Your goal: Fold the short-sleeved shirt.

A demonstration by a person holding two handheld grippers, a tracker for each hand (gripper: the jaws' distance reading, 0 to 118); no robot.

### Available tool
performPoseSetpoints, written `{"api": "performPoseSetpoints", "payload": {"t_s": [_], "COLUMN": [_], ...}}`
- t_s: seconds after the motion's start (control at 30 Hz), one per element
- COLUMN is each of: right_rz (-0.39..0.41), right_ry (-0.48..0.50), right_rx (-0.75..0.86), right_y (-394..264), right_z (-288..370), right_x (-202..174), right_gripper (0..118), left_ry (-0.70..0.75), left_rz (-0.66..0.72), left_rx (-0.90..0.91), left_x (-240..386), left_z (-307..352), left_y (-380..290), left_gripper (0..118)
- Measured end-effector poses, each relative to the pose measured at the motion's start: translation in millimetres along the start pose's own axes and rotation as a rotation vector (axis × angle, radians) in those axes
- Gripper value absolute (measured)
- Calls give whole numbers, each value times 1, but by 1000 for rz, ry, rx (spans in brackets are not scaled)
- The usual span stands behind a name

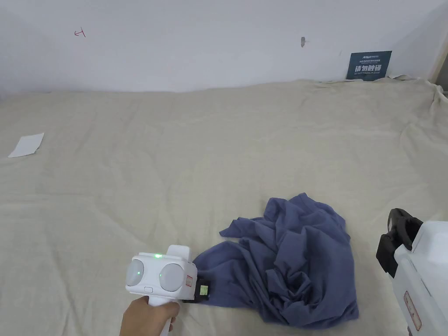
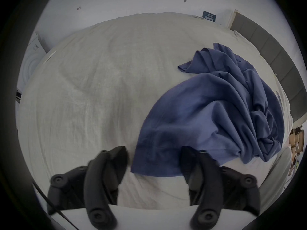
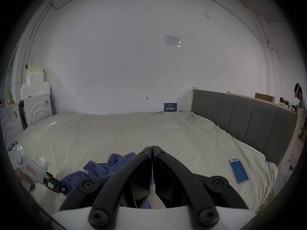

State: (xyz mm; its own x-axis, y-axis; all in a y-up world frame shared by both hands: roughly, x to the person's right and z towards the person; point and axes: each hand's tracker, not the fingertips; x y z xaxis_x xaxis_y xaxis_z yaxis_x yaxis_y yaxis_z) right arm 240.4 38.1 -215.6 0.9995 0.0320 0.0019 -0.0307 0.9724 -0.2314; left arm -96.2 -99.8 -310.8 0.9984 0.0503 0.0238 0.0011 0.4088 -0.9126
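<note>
Shirt: a crumpled blue short-sleeved shirt (image 1: 288, 262) lies bunched on the beige bed sheet (image 1: 175, 175), at about 5 o'clock in the head view.

Left gripper: the left gripper (image 2: 153, 160), held in a hand (image 1: 146, 317) at 7 o'clock in the head view, points at the shirt's near hem. Its jaws are spread wide; a flat corner of the hem lies between the tips, the right tip over the cloth, the left tip over bare sheet.

Right gripper: the right gripper (image 3: 152, 149) has its jaws pressed together with nothing between them. It is raised at 4 o'clock in the head view, apart from the shirt, which shows at 7 o'clock behind the jaws in the right gripper view.

Elsewhere: a phone (image 3: 238, 171) lies on the sheet at 4 o'clock in the right gripper view; a white paper slip (image 1: 26, 145) at 9 o'clock in the head view.
</note>
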Motion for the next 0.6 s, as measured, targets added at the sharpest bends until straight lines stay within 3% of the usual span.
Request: {"api": "performPoseSetpoints", "payload": {"t_s": [0.03, 0.1, 0.37, 0.6], "right_rz": [0, 0, 2, 26], "right_ry": [0, -1, 23, 84], "right_rx": [0, 1, -10, -98], "right_y": [0, 1, 7, 24], "right_z": [0, 0, -11, -81], "right_x": [0, 0, 1, 13], "right_gripper": [0, 0, 0, 0], "left_ry": [-6, -49, -110, -106], "left_rz": [5, -1, 35, 45], "left_rx": [12, 27, 152, 229], "left_x": [1, 4, -6, -21], "left_z": [3, 10, 47, 73], "left_y": [0, -1, 6, 13], "left_gripper": [29, 3, 0, 0]}}
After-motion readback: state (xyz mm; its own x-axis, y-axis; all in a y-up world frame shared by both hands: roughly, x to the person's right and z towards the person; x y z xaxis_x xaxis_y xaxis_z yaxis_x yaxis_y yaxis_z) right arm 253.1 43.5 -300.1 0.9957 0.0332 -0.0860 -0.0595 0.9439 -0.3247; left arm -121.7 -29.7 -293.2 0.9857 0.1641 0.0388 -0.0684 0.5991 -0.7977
